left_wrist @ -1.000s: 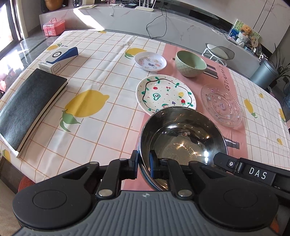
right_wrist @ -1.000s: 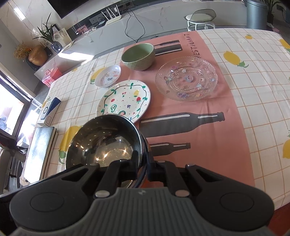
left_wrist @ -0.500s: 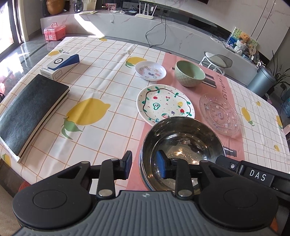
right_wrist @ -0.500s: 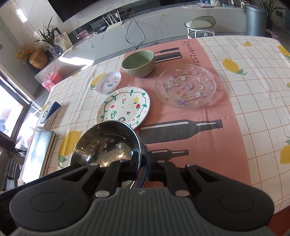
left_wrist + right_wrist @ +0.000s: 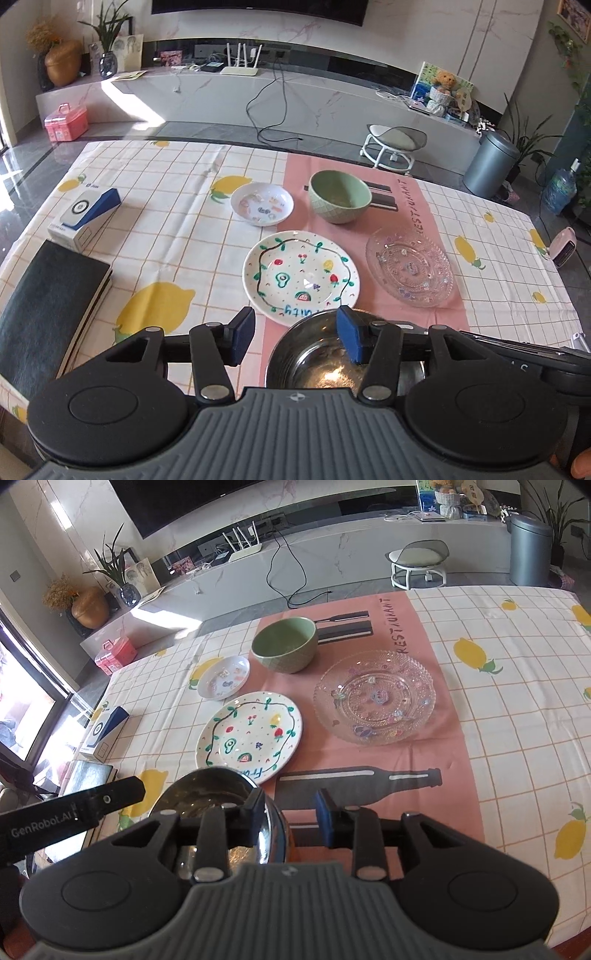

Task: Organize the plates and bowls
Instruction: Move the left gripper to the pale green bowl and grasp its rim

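Fingers first, since that's where the trouble is brewing. Left gripper (image 5: 295,338) is spreading its jaws, roughly half open, gripping nothing: its right blue pad (image 5: 349,339) is hanging over the shiny round stainless steel bowl (image 5: 321,363), while the left pad is out past the rim, so the bowl's edge is sitting loose between them. Right gripper (image 5: 290,816) is opening too, less wide, with the steel bowl's near rim (image 5: 275,834) standing in the gap and its left pad (image 5: 255,821) looking like it's just brushing or just clearing the inside wall; I can't tell which. I'd say both are letting go.

Stuff that could bite from here:

- a pad dragging the rim on the way out, which would be sliding or rocking the bowl, since polished steel skates easily on a tablecloth
- the bowl is sitting right against the near edge of the white round ceramic plate with hand-painted fruit (image 5: 301,275), just beyond the fingertips, so any shove forward is knocking into it
- further out to the right, the clear patterned glass plate (image 5: 410,269) is the fragile one if a gripper swings wide
- farthest off, the pale green ceramic bowl (image 5: 340,201) and small white saucer with cartoon prints (image 5: 262,203) are sitting safely clear for now
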